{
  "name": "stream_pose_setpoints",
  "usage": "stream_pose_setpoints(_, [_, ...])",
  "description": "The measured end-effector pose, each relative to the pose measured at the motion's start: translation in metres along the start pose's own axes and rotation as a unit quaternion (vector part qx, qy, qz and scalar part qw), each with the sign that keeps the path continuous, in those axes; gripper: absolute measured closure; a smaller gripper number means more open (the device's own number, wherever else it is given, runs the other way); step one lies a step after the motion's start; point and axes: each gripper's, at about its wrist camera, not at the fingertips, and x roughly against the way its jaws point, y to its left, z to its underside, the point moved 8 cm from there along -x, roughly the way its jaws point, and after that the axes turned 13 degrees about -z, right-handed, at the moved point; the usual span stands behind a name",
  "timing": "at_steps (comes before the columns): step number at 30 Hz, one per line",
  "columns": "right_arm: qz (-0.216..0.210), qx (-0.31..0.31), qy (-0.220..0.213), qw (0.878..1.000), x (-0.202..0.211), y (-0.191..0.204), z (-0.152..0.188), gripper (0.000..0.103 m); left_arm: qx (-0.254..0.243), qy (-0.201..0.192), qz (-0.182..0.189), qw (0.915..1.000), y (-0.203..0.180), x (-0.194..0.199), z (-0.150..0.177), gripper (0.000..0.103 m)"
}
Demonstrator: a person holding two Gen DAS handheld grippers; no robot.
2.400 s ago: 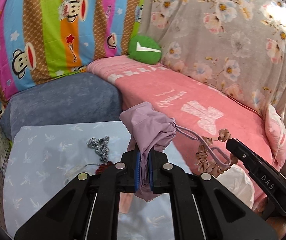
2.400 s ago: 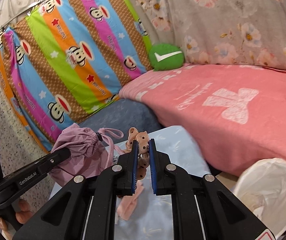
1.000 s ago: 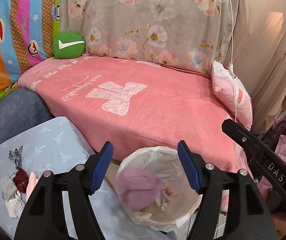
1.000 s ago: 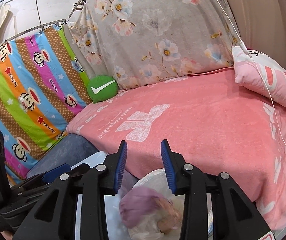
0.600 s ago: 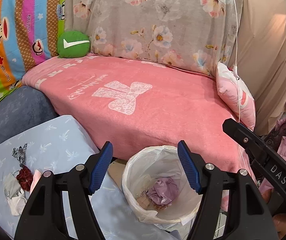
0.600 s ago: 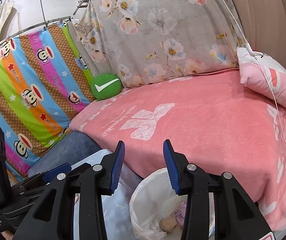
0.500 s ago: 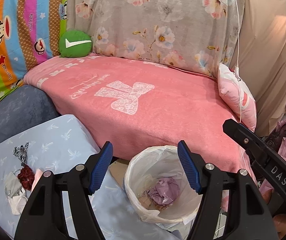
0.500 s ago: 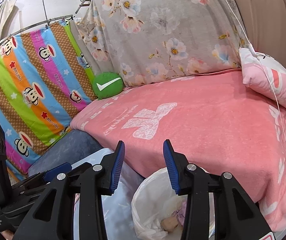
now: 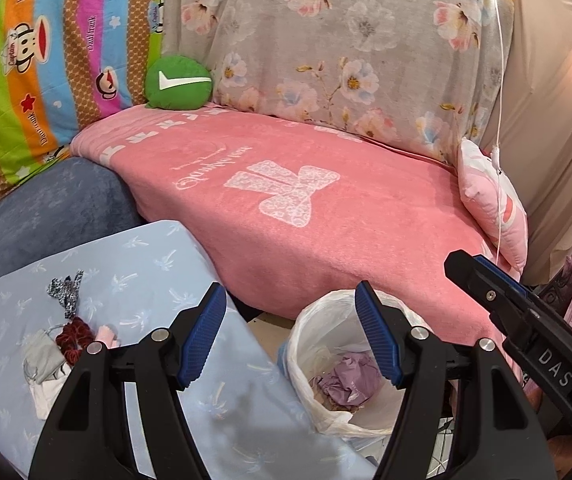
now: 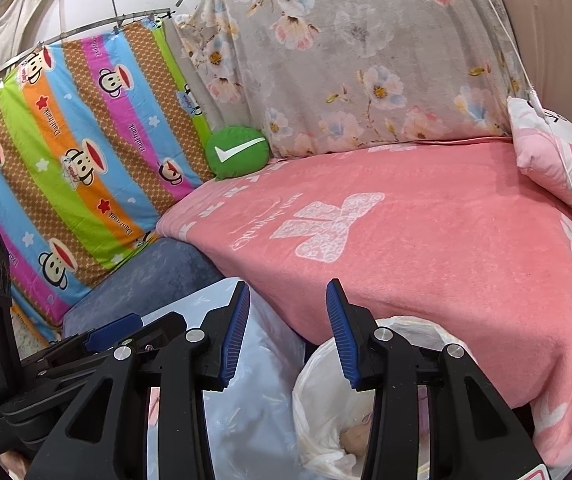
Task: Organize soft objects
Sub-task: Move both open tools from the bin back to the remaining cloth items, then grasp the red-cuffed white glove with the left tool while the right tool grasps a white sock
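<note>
In bin [image 9: 306, 344]: purple pouch [image 9: 348, 378], apparently dropped; left gripper [image 9: 290, 338], right gripper [image 10: 288, 330] now gaping, empty.

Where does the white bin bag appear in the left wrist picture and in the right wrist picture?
Left wrist view: the white bin bag is at lower centre-right, beside the light blue sheet, with a purple pouch inside.
Right wrist view: the bag is at the bottom, right of centre, partly behind the right gripper.
Shared landmark: the green cushion.
</note>
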Motion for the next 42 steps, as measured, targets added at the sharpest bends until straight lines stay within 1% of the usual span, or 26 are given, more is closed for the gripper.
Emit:
stream_pose_setpoints(5, [-0.012,0.01,0.018,1.0,-0.016,0.021,0.011,0.063,0.014,0.005,-0.012,0.9998,0.022,-0.001,0.007,0.039])
stream_pose_setpoints(14, [-0.037,0.031,0.055,0.997,-0.052,0.065,0.039,0.063,0.05,0.022,-0.039,0.9977,0.074,-0.006,0.02,0.039])
stream_pose_setpoints(26, [-0.075,0.054,0.114,0.989,-0.107,0.129,0.086,0.063,0.104,0.047,-0.081,0.9902,0.152,-0.013,0.046,0.039])
stream_pose_setpoints(32, [-0.091,0.066,0.152,0.982,-0.135,0.158,0.122,0.063,0.139,0.078,-0.114,0.9806,0.204,-0.021,0.079,0.039])
stream_pose_setpoints(34, [-0.094,0.068,0.166,0.979,-0.145,0.166,0.135,0.062,0.155,0.094,-0.127,0.9752,0.224,-0.024,0.094,0.037])
stream_pose_setpoints(37, [-0.099,0.07,0.186,0.975,-0.16,0.177,0.156,0.058,0.173,0.116,-0.146,0.9672,0.251,-0.03,0.117,0.033])
stream_pose_setpoints(40, [-0.103,0.068,0.21,0.97,-0.177,0.186,0.179,0.057,0.181,0.137,-0.162,0.9603,0.272,-0.035,0.139,0.033])
stream_pose_setpoints(42, [-0.104,0.067,0.225,0.966,-0.188,0.191,0.195,0.057,0.186,0.151,-0.165,0.9567,0.282,-0.039,0.152,0.033])
